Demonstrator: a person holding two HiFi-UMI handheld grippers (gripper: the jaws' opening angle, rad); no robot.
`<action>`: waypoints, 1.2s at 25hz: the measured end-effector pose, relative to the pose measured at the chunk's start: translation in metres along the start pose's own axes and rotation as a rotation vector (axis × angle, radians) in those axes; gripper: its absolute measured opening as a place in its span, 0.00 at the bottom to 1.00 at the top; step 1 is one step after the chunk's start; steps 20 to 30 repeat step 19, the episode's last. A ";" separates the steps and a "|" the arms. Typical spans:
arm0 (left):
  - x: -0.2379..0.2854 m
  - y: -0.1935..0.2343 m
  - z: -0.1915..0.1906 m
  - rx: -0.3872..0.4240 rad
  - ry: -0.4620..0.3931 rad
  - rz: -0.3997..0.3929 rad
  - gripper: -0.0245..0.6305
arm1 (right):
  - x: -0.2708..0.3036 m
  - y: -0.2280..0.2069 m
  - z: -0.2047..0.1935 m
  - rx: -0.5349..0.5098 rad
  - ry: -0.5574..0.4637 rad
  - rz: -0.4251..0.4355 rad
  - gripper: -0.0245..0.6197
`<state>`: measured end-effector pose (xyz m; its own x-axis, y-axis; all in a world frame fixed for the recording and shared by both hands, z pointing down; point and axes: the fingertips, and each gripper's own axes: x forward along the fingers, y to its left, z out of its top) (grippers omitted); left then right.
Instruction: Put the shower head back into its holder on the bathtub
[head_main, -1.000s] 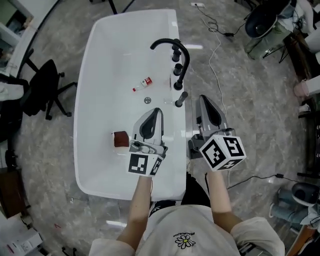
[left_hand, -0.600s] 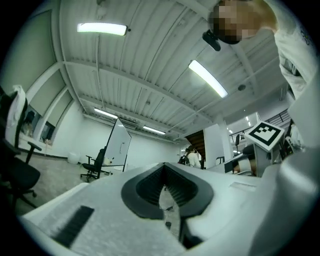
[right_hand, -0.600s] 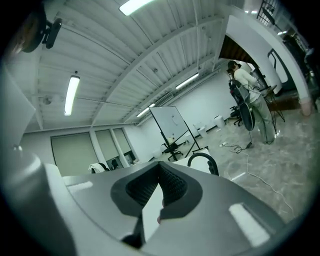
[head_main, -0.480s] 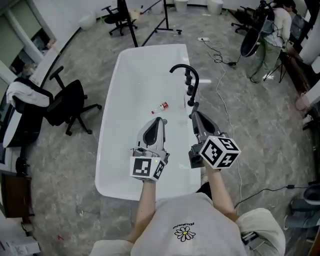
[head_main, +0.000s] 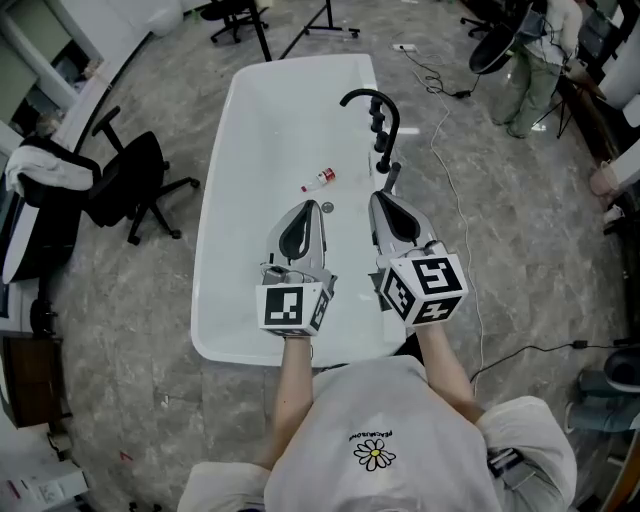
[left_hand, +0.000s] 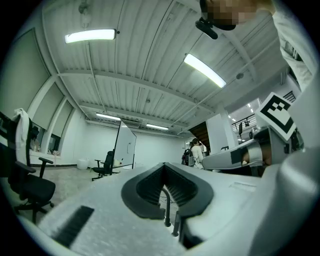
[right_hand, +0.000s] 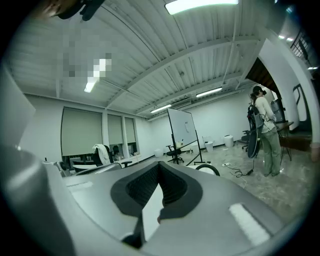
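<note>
Both hands have risen above the white bathtub (head_main: 213, 255); left gripper (head_main: 310, 207) and right gripper (head_main: 379, 198) jaws are shut, empty. The slim black shower head (head_main: 390, 176) stands on its rim beside the curved black faucet (head_main: 372, 100); a careless right swing could dislodge it.

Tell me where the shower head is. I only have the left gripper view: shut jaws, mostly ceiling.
Observer: Head view shows a black shower head upright on the bathtub rim, next to the faucet, just past the right gripper.
Operator: Right gripper carrying anything?
Observer: No. Its own view shows the jaws shut with nothing between them.
Operator: Anything inside the tub?
Observer: A small bottle lies near the drain.
</note>
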<state>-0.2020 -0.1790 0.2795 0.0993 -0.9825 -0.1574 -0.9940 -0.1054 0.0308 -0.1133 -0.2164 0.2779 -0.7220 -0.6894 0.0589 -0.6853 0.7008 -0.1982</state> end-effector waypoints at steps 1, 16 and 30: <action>-0.001 -0.002 0.001 0.000 -0.001 -0.004 0.04 | -0.001 0.002 0.000 -0.004 0.000 0.004 0.05; -0.006 -0.027 0.001 0.021 0.000 -0.072 0.04 | -0.032 0.001 0.001 0.012 -0.034 -0.035 0.05; -0.008 -0.040 -0.005 0.017 0.008 -0.088 0.04 | -0.044 -0.006 -0.001 0.009 -0.034 -0.060 0.05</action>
